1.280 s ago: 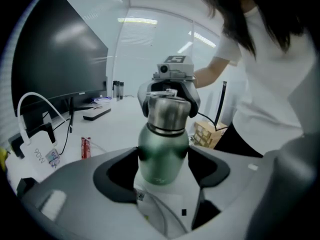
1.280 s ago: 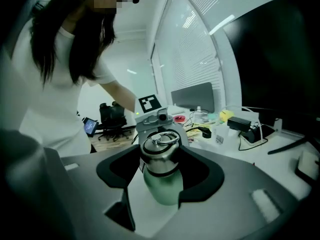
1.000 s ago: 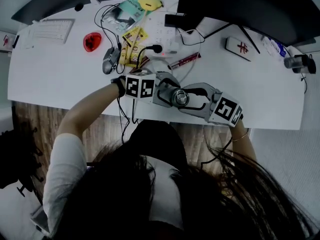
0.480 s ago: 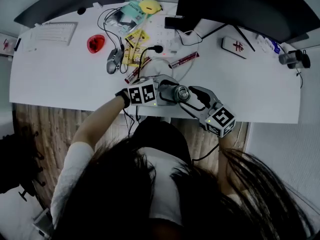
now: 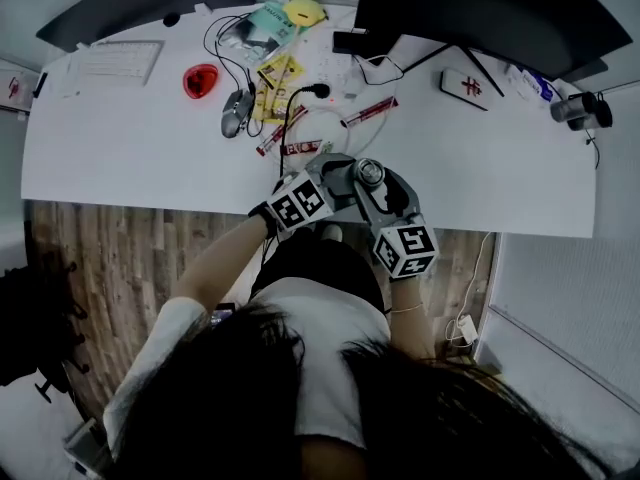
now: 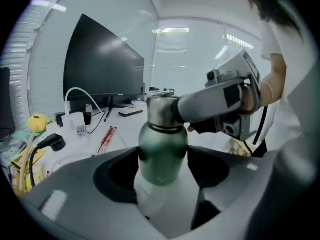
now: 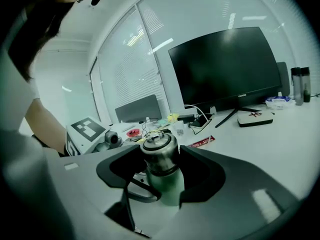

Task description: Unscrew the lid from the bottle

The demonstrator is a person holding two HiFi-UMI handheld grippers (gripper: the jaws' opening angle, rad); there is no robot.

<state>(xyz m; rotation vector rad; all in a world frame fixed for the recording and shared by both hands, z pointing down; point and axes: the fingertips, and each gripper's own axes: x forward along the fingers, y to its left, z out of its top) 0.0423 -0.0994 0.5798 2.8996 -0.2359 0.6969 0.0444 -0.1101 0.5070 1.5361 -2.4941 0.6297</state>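
Over the near edge of the surface [image 5: 130,158]: left gripper [image 6: 162,171] fingers clamp the green bottle [image 6: 162,149] body to brace it; right gripper [image 7: 160,164] fingers grip the steel lid [image 7: 159,145], apparently for twisting.

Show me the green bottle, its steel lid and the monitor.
green bottle [image 6: 162,154]: left gripper view, middle of its body.
steel lid [image 7: 160,154]: right gripper view, its side wall.
monitor [image 7: 225,69]: right gripper view, centre of dark screen.

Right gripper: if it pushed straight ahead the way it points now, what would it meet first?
The steel lid, already gripped between its tongs; going on would likely just push the bottle.
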